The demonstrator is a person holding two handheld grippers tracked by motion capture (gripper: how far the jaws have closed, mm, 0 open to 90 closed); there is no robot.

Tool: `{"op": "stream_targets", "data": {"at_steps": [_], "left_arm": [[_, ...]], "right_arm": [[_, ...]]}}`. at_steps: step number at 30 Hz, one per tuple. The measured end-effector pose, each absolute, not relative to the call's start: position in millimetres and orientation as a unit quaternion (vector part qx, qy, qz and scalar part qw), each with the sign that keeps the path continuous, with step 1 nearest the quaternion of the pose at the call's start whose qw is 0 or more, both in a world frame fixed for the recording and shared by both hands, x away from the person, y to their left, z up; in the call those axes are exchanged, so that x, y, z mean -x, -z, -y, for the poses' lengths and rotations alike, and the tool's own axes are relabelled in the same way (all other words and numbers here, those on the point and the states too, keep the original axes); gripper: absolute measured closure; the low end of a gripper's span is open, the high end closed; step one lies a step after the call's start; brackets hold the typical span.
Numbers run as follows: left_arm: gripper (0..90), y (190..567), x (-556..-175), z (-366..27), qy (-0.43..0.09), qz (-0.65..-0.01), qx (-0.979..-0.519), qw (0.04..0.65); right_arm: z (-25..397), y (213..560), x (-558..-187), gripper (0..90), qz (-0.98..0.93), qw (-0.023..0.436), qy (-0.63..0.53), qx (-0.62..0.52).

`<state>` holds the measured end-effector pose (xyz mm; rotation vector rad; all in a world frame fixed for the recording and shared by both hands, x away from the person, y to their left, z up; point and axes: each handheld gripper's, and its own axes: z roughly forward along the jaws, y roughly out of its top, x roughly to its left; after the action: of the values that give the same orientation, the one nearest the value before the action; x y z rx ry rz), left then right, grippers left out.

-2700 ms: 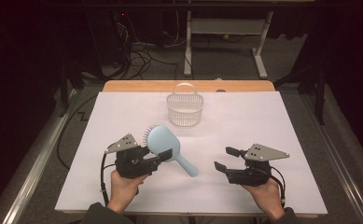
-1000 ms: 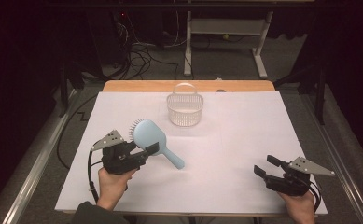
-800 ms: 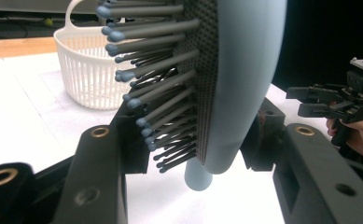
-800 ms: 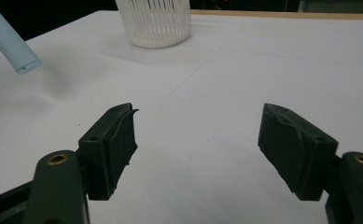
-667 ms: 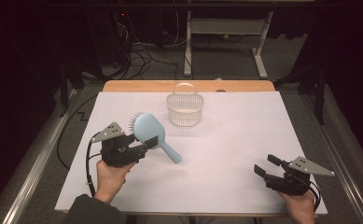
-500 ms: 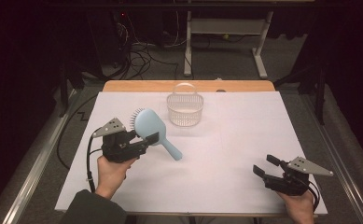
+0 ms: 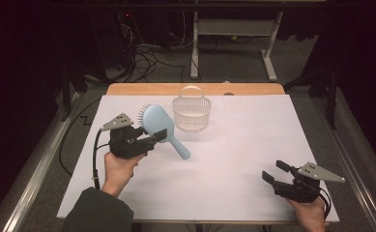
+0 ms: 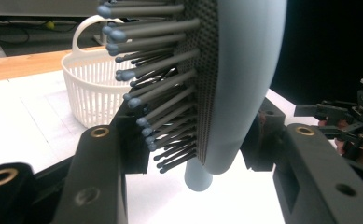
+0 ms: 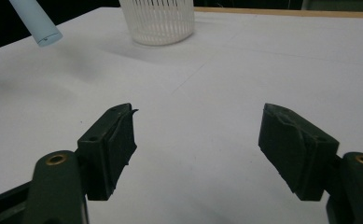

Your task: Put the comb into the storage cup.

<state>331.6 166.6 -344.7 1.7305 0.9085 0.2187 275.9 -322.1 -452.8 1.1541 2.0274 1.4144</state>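
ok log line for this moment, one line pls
left gripper: shut on hairbrush, lifted left of basket | right gripper: open, holding nothing, near table front-right corner

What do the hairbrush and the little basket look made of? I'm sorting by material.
Hairbrush: apparently plastic, a smooth matte pale-blue back and handle, stiff grey bristles with rounded tips set in a dark dotted pad, possibly rubber. Basket: thin white plastic by the look, slightly translucent, with moulded slatted walls and a hoop handle.
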Motion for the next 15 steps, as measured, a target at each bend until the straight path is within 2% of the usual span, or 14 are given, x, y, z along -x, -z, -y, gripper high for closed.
{"op": "stream_targets", "data": {"at_steps": [15], "left_arm": [[50.4,332,-351,-160,-0.108,-0.39,-0.733,0.547]], "right_arm": [[322,453,-275,27.3,-0.728,0.206,-0.507,-0.413]]}}
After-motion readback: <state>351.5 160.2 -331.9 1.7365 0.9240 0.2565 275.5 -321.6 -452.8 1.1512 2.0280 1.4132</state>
